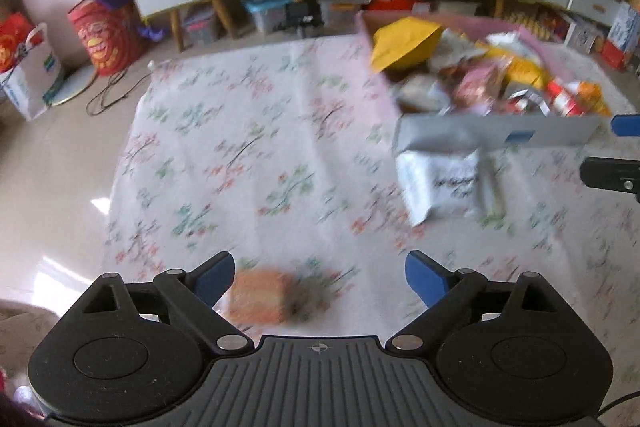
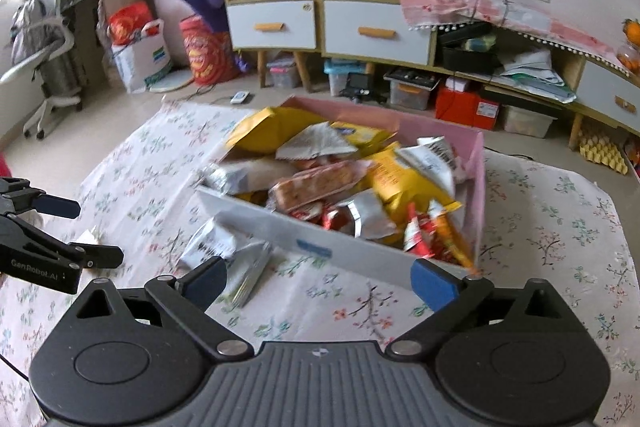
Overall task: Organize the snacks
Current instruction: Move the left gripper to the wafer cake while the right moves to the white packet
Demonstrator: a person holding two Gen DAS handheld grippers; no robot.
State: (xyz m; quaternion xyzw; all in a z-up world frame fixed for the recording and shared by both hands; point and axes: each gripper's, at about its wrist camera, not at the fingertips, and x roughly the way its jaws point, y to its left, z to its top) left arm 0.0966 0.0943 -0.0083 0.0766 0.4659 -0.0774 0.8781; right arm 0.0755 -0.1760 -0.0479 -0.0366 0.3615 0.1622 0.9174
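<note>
- You are mid-sort: most snacks already sit heaped in the pink cardboard box (image 2: 478,163), and 2 strays lie outside it on the floral cloth (image 1: 240,155).
- Your left gripper (image 1: 320,281) hangs with jaws spread wide, empty, over a small orange packet (image 1: 260,301) — blurred, soft-edged, roughly square.
- Your right gripper (image 2: 320,281) is also spread and empty, just short of a crinkly white-and-silver foil bag (image 2: 218,247) touching the box's near wall.
- Next, I judge, close on the orange packet; thin film slips, so pinch its body squarely.
</note>
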